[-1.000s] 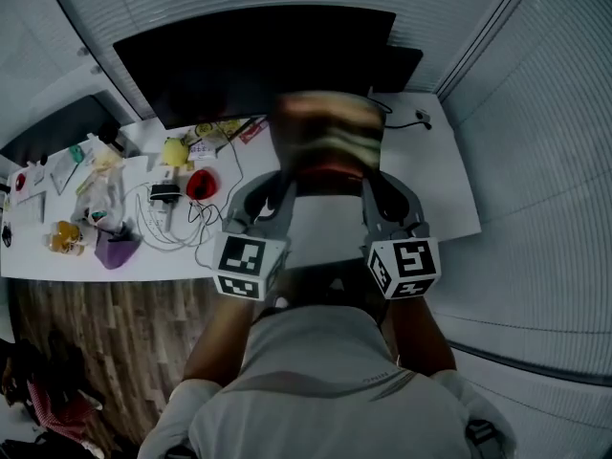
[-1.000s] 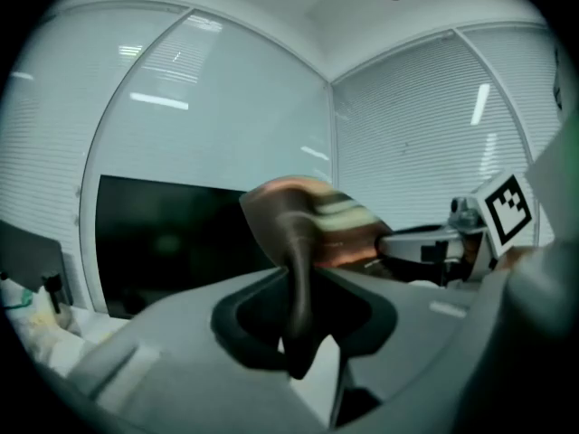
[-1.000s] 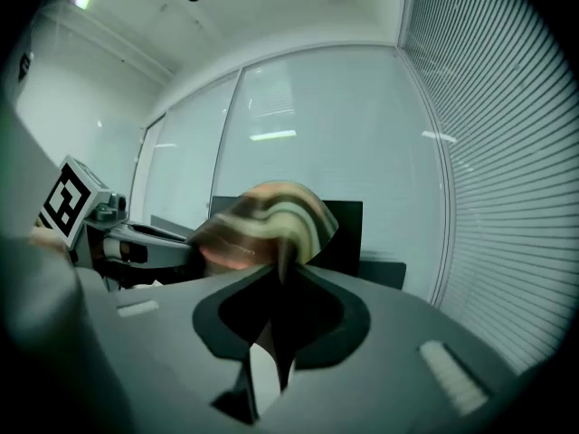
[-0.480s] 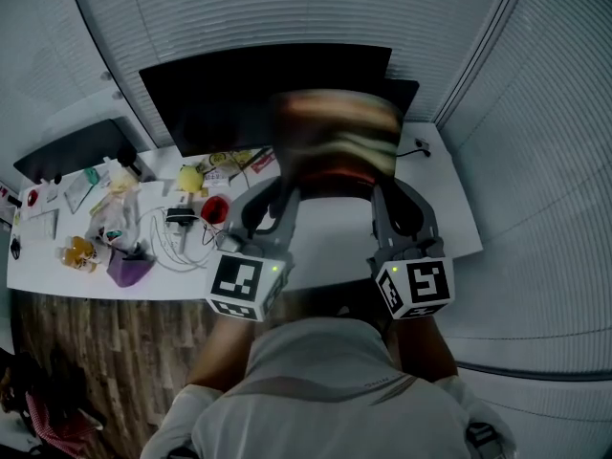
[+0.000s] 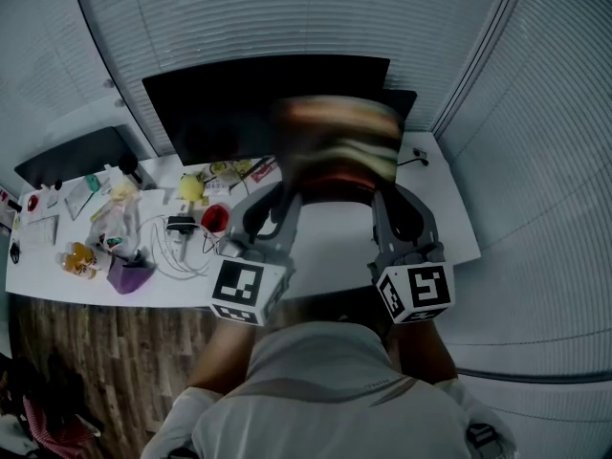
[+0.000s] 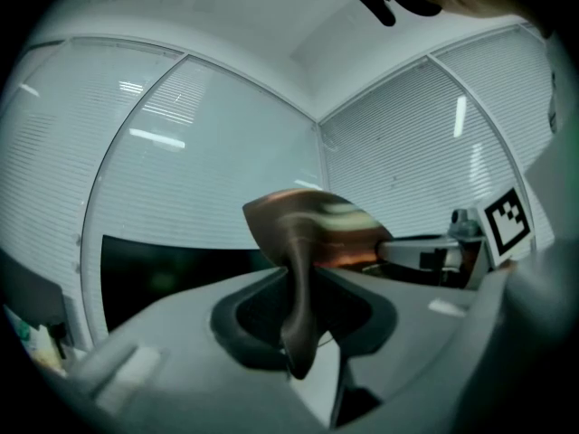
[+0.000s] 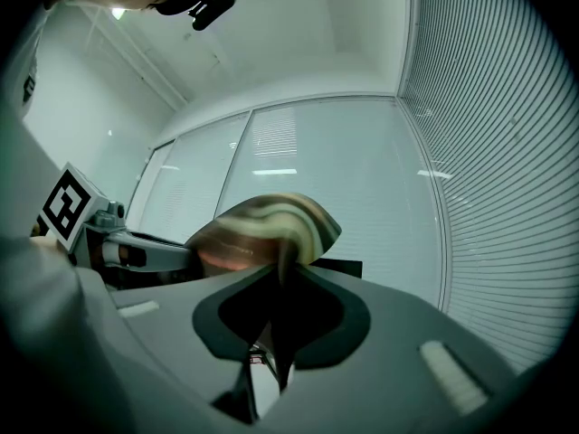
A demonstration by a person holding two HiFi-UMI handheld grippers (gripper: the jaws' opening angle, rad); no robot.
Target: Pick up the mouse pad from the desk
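The mouse pad (image 5: 337,146), striped in brown, cream and red, hangs in the air above the white desk (image 5: 449,220), in front of the black monitor (image 5: 249,103). My left gripper (image 5: 284,197) is shut on its left near edge and my right gripper (image 5: 385,199) is shut on its right near edge. In the left gripper view the pad (image 6: 308,233) runs edge-on between the jaws of that gripper (image 6: 301,328) and fans out beyond them. The right gripper view shows the same: the pad (image 7: 271,229) pinched in the right gripper (image 7: 274,324). The pad is blurred in the head view.
Left of the pad, the desk carries a red mouse (image 5: 214,218), white cables (image 5: 172,247), a yellow object (image 5: 191,187), a purple pouch (image 5: 129,275) and small clutter. A dark screen (image 5: 76,156) stands at the far left. Blinds cover the walls behind and to the right.
Both grippers have risen together with the mouse pad, which now hangs higher above the desk. Over the last half second they have hardly moved.
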